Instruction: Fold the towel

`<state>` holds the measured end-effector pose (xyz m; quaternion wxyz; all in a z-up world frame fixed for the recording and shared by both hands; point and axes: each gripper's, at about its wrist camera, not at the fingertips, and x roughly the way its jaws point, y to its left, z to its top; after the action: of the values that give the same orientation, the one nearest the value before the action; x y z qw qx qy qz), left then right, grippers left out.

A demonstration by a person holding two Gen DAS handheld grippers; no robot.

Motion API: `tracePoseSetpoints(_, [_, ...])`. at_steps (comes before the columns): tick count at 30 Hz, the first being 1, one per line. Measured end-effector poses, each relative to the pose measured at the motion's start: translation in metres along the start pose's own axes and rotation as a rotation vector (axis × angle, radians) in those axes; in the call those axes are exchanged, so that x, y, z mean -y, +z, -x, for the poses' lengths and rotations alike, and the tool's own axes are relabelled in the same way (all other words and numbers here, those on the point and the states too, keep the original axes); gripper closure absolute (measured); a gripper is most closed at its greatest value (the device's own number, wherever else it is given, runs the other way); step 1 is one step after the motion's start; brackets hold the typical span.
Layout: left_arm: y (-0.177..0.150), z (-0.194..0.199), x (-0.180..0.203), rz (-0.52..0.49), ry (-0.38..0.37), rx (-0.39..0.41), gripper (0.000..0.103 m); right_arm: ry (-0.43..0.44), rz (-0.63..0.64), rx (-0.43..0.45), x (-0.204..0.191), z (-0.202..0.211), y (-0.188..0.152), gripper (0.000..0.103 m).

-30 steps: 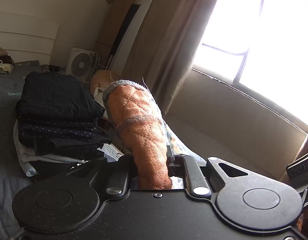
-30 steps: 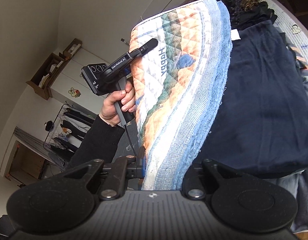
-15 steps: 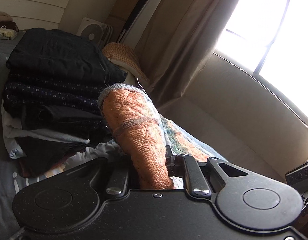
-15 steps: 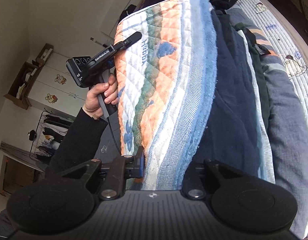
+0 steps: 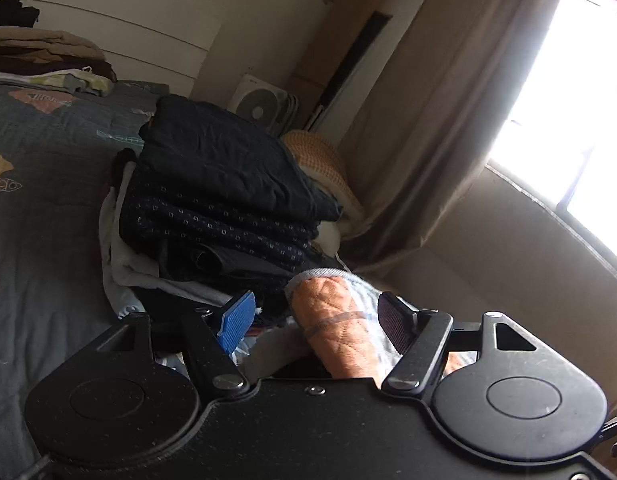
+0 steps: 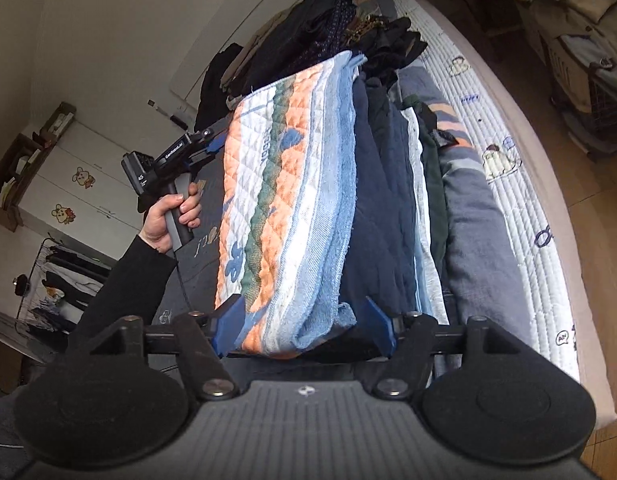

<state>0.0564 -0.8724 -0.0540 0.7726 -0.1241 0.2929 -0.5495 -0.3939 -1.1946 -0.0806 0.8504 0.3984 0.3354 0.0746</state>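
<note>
Both pairs of jaws are opening, letting the folded towel (image 6: 292, 208) go. On the right gripper (image 6: 304, 330) the blue pads (image 6: 378, 326) stand clear on either side of the towel's near end, which sits between them without being pinched. Far along the same towel, the left gripper (image 5: 316, 316) also has its pads (image 5: 238, 318) spread, with the orange quilted edge (image 5: 336, 320) lying between them and leaning toward the right-hand pad; whether it touches that pad I cannot tell.

The step looks like the release onto the stack of folded clothes (image 6: 380, 216). Done well, I'd say, both grippers draw straight back along their own fingers, so no pad snags the terry edge and drags the layers askew.

From the right gripper outward, the towel stretches away as a neat, several-layered bundle, resting against dark navy garments on the bed (image 6: 524, 184). A person's hand (image 6: 168, 216) grips the left tool's handle.
</note>
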Motion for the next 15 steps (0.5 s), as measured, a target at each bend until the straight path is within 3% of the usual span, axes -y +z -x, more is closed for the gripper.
tracePoseSetpoints(3, [-0.016,0.013,0.034,0.022,-0.157,-0.02,0.036,0.051,0.1,0.075,-0.033,0.002,0.006,0.027])
tracePoseSetpoints(6, [-0.058,0.01,0.068,0.076,-0.298,-0.064,0.034,0.12,0.174,0.129,-0.061,-0.015,0.009,0.022])
tracePoseSetpoints(8, [-0.091,0.003,0.083,0.123,-0.363,-0.107,0.033,0.113,0.186,0.122,-0.068,-0.036,0.01,0.021])
tracePoseSetpoints(12, [-0.147,-0.014,0.095,0.201,-0.401,-0.183,0.031,0.021,0.174,0.07,-0.059,-0.075,0.003,0.021])
tracePoseSetpoints(15, [-0.174,-0.024,0.085,0.232,-0.35,-0.21,0.03,-0.025,0.183,0.063,-0.048,-0.084,-0.005,0.022])
